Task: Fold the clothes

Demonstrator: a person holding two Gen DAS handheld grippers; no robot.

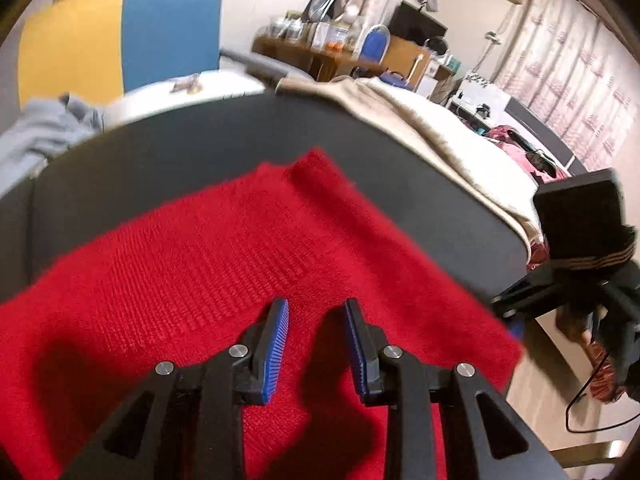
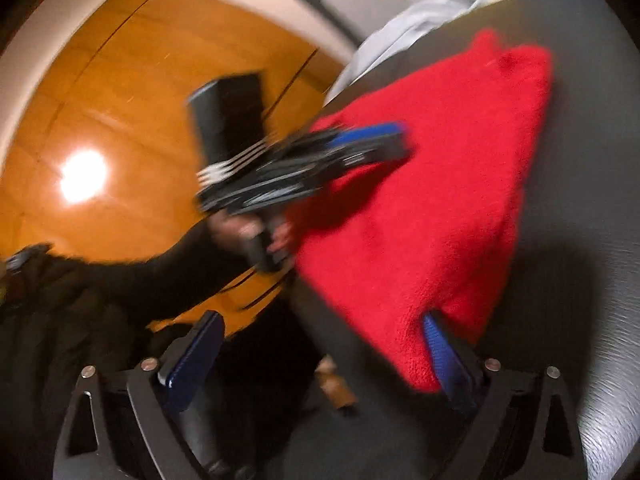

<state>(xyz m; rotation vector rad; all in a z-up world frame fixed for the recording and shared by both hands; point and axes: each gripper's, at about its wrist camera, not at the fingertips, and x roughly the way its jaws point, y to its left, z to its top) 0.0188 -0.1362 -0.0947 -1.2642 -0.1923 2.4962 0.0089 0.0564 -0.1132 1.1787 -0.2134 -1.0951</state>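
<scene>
Lying folded on the dark table (image 1: 160,152), red knit (image 1: 208,248) — left gripper (image 1: 316,320) narrowly parted, seemingly empty — right gripper (image 2: 320,344) wide, empty.

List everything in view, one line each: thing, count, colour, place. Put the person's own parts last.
red knit garment: one, red, lying folded on the dark table.
dark table: one, dark grey, under the garment.
grey cloth: one, light grey, at the table's far left edge.
beige blanket: one, beige, beyond the table on the right.
chair back: one, yellow and blue, behind the table.
wooden floor: orange-brown, beside the table.
left gripper: one, black with blue pads, jaws apart above the garment.
right gripper: one, black with blue pads, wide open at the garment's corner.
</scene>
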